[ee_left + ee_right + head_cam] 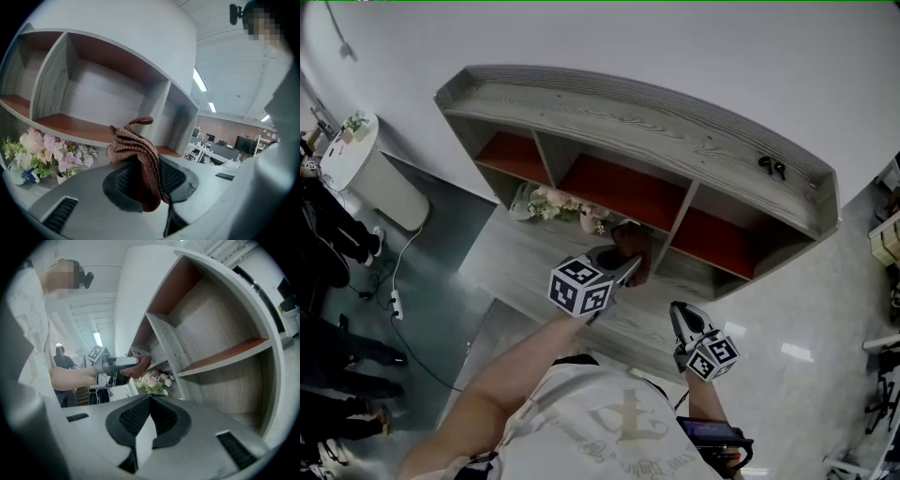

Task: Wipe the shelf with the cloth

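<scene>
Cloth (pixel 135 149) is a brown knit, judged soft, light and floppy, likelier to bunch and drag than to slide; left tool (pixel 143 185) is clamped on one fold with the rest bunched above the jaws, a fair hold since loose fabric stays free to press flat; right tool (pixel 149 404) is lower and nearer the person, jaws closed together on nothing. Farther out, the cloth is at the front of the shelf (pixel 675 131), by the middle compartment; contact with a board cannot be told; flowers (pixel 551 206) on the lower ledge to its left look fragile.
</scene>
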Motion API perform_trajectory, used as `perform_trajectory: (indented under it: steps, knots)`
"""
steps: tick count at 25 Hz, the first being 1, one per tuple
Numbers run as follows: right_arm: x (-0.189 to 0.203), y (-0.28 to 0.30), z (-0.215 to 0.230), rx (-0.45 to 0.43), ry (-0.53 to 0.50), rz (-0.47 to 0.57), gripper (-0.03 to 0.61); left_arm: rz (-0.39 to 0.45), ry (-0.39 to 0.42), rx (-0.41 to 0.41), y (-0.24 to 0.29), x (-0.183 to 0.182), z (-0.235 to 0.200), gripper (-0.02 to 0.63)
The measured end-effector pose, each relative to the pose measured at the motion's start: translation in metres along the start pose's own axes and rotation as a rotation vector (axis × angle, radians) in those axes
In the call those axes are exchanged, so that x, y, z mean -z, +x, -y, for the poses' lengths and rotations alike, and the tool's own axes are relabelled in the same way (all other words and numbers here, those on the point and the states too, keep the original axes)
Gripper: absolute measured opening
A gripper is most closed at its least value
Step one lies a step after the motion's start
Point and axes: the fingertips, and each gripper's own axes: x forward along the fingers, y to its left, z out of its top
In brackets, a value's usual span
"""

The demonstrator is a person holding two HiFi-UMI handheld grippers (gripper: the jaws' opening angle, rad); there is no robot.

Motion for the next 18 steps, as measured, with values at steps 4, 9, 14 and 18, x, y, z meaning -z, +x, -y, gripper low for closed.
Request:
perform_trajectory:
  steps: [4,9,14,18]
  knots:
    - [-0.004,0.012,-0.005,0.007,-0.009,-0.002,0.005,-0.015,0.067,0.008,0.010,-0.025,-0.009,0.086]
    - [-0.004,0.018,-0.010,0.030,-0.015,0.002,0.005,-0.047,0.158,0.004,0.031,-0.053,-0.017,0.087]
    - [-0.007,0.022,-0.015,0.049,-0.016,0.016,0.005,-0.096,0.192,-0.022,0.053,-0.073,-0.035,0.087]
    - [-0.010,0.019,-0.013,0.069,-0.019,0.023,0.005,-0.138,0.209,-0.022,0.070,-0.080,-0.046,0.089]
